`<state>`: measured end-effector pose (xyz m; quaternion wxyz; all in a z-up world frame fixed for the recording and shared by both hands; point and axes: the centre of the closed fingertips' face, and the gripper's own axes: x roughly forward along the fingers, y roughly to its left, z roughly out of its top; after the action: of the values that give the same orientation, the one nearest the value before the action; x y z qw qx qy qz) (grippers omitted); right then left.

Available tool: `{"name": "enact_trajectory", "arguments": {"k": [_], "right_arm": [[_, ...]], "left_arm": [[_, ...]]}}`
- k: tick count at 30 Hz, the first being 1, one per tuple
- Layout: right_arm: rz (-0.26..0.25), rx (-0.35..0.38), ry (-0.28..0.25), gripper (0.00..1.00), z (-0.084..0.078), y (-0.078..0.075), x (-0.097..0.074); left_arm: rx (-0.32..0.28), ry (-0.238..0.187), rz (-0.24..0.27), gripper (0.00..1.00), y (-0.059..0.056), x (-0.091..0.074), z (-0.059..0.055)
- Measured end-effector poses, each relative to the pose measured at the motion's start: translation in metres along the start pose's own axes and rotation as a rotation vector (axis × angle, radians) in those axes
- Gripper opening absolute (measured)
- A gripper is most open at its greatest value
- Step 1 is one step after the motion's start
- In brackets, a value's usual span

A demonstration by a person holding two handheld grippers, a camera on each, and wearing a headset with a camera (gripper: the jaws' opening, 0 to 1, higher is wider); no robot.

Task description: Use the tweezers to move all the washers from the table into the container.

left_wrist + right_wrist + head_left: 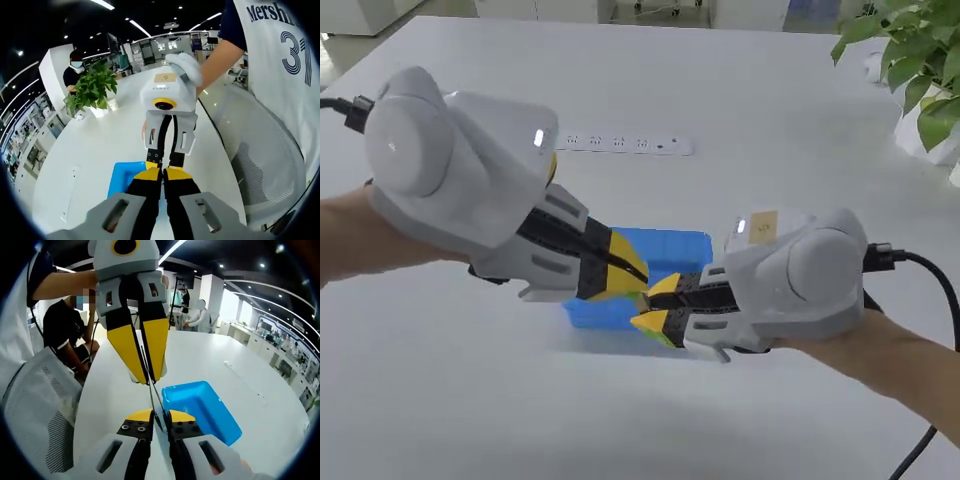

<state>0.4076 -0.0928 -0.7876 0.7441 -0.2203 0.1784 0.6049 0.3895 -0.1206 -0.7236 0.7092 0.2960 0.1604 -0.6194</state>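
Left hand-held gripper [632, 272]: jaws pressed together on one end of the tweezers [151, 387]. Right hand-held gripper [655, 305]: jaws pinched on the other end, tip to tip with the left, probably to re-seat the grip. Blue container [197, 405]: on the bench [740, 90], just beneath both.

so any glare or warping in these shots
Head view: soft even light, faint shadows on the table. Left gripper view: fisheye bends the room, ceiling lights glare. Right gripper view: tweezers thin but sharp, container evenly lit.
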Motion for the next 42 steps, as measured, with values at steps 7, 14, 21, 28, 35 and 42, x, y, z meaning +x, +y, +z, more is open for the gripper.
{"name": "enact_trajectory", "arguments": {"k": [7, 14, 21, 28, 35, 42], "right_arm": [[-0.007, -0.013, -0.017, 0.12, 0.008, -0.016, 0.004], [-0.014, -0.011, -0.024, 0.12, 0.007, -0.032, 0.012], [-0.019, 0.007, -0.010, 0.12, -0.005, -0.045, 0.023], [-0.018, 0.038, 0.000, 0.12, -0.015, -0.054, 0.033], [-0.019, 0.075, 0.010, 0.12, -0.026, -0.059, 0.042], [-0.013, 0.099, 0.026, 0.12, -0.037, -0.061, 0.049]], "left_arm": [[0.021, 0.007, 0.019, 0.05, 0.018, -0.003, 0.001], [0.033, 0.027, 0.026, 0.05, 0.034, 0.003, -0.004], [0.007, 0.037, 0.028, 0.05, 0.046, 0.014, -0.018], [-0.004, 0.048, 0.023, 0.05, 0.054, 0.024, -0.029], [-0.013, 0.064, 0.005, 0.05, 0.059, 0.032, -0.040], [-0.027, 0.074, -0.019, 0.05, 0.061, 0.042, -0.048]]}}
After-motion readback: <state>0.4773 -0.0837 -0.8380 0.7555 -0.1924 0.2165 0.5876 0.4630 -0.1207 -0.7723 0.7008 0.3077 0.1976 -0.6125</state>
